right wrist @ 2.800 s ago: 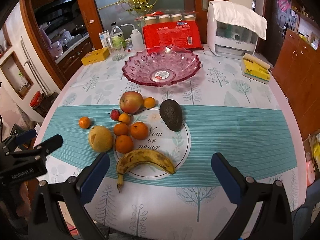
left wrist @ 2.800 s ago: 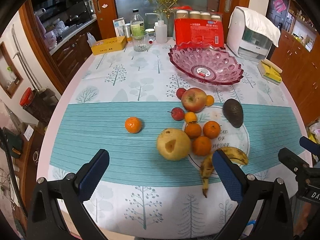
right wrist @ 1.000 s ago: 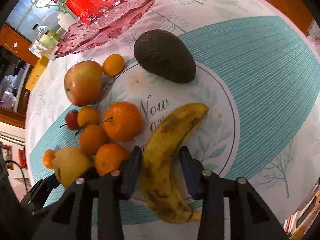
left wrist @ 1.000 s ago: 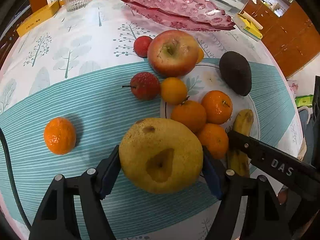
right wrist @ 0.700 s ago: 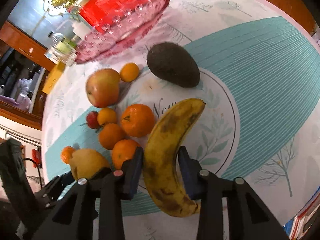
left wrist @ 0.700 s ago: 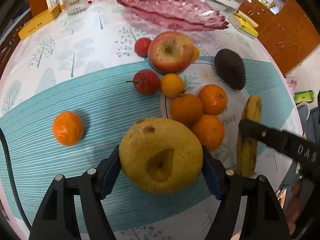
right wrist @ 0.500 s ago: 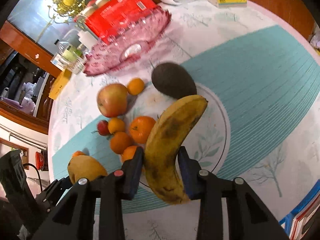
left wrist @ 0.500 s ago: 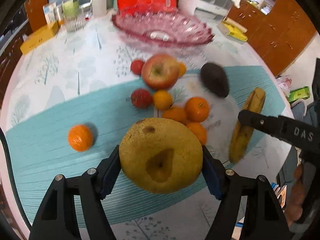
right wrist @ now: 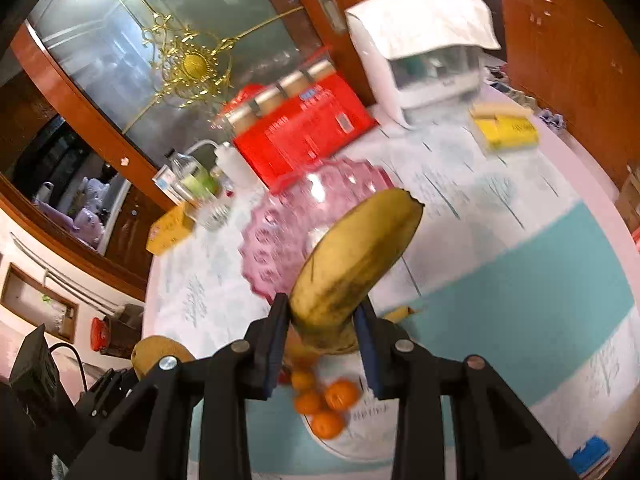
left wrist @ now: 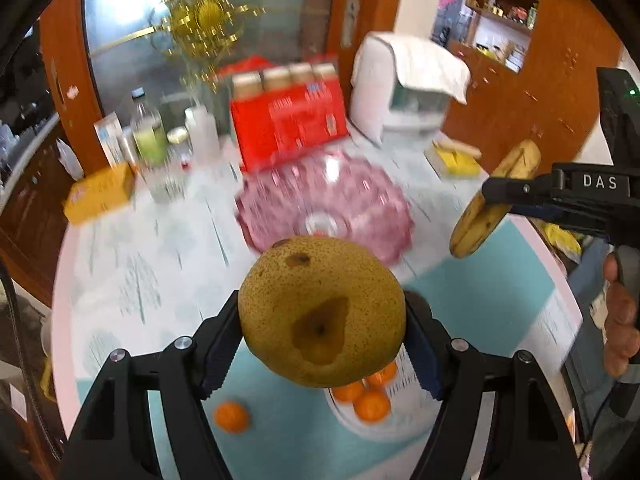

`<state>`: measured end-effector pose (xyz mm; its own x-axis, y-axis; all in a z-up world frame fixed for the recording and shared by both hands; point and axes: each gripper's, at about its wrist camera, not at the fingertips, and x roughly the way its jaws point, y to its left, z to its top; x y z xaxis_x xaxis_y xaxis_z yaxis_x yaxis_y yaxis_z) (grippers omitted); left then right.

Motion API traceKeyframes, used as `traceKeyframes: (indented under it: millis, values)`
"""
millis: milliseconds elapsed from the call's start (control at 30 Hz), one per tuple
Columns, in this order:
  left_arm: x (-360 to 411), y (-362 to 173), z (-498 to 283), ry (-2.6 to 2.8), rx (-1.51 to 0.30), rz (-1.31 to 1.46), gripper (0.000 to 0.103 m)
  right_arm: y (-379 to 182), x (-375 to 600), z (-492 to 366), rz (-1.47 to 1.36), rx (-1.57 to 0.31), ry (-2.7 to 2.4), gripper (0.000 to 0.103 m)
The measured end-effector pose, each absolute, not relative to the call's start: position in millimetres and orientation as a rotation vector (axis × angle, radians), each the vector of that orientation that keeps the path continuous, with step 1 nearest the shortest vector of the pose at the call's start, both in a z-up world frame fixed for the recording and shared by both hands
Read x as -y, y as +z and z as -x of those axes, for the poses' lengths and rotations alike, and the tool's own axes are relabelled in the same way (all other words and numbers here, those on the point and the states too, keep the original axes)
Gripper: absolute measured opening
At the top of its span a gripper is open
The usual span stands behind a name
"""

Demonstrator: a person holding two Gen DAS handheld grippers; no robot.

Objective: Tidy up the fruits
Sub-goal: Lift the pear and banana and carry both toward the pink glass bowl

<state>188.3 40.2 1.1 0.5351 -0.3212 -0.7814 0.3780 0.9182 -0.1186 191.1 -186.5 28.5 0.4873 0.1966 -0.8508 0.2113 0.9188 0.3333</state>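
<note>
My left gripper (left wrist: 322, 338) is shut on a big yellow-brown pear (left wrist: 322, 310), held high above the table. My right gripper (right wrist: 322, 342) is shut on a spotted banana (right wrist: 356, 258), also lifted; the banana (left wrist: 494, 198) and that gripper show at the right of the left wrist view. The pear (right wrist: 154, 354) peeks in at the lower left of the right wrist view. A pink glass bowl (left wrist: 280, 210) (right wrist: 276, 236) stands beyond both fruits. Several oranges (left wrist: 370, 400) (right wrist: 326, 402) lie on the table below, one orange (left wrist: 231, 417) apart to the left.
At the back of the table (left wrist: 140, 280) stand a red package with jars (left wrist: 286, 120), bottles and a glass (left wrist: 154, 148), a yellow box (left wrist: 100, 196), a white appliance (left wrist: 408, 88) and a yellow pack (right wrist: 506, 130). A hand (left wrist: 620, 320) grips the right tool.
Both grippers closed on their fruit, then rose steeply from the table: the pear and banana came up, and the bowl and the table's far end came into view.
</note>
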Motion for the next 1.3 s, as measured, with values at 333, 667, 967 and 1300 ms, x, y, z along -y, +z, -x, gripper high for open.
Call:
traceKeyframes:
  millis: [333,667,967,1300]
  values:
    - [-4,-26,-284,-0.247,-0.947,-0.104,0.073,-39,187,-295,-0.408,-1.249,0.084,0.033]
    - [26,-113,-348,-0.125,-1.091,-0.051,0.073,-136,167,-372,-0.388,-1.368,0.26,0.033]
    - [34,-155,-375,-0.064,-1.15,-0.029,0.073,-172,161,-402,-0.385,-1.373,0.356,0.033]
    - [40,-171,-377,-0.079,-1.208,-0.023,0.074,-173,165,-395,-0.237,-1.307,0.328,0.034]
